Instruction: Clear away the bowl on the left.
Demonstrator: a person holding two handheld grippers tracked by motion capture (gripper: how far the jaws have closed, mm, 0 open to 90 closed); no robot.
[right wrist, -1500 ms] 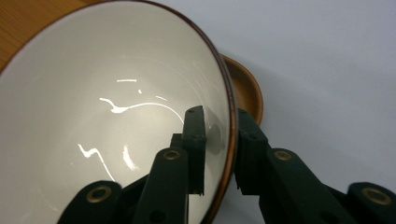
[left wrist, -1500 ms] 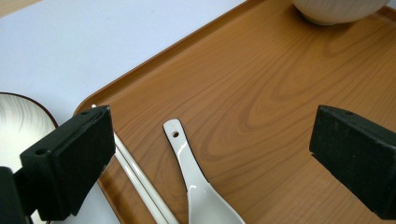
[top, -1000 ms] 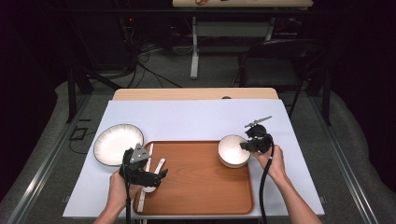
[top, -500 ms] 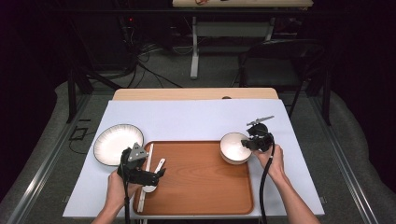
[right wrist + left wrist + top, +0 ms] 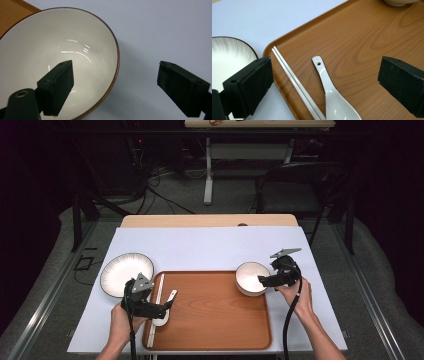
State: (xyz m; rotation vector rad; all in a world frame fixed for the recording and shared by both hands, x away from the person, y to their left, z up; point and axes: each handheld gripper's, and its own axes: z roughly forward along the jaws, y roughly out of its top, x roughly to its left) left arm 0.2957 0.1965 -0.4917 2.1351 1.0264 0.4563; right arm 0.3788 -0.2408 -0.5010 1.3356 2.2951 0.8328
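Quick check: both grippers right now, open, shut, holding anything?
Left gripper: open, over the spoon, holding nothing.
Right gripper: open, straddling the bowl rim, not clamped.

We log a white plate (image 5: 126,274) with a dark rim and grey streaks, lying flat on the white sheet (image 5: 210,247), just beside the far left corner of the wooden tray (image 5: 210,320). The sheet covers most of the table, and a bare wood strip (image 5: 200,220) shows at the far edge. Beyond it we see a dark chair (image 5: 295,190), a second table (image 5: 260,123) on a white leg, and cables (image 5: 160,195) on the grey floor.
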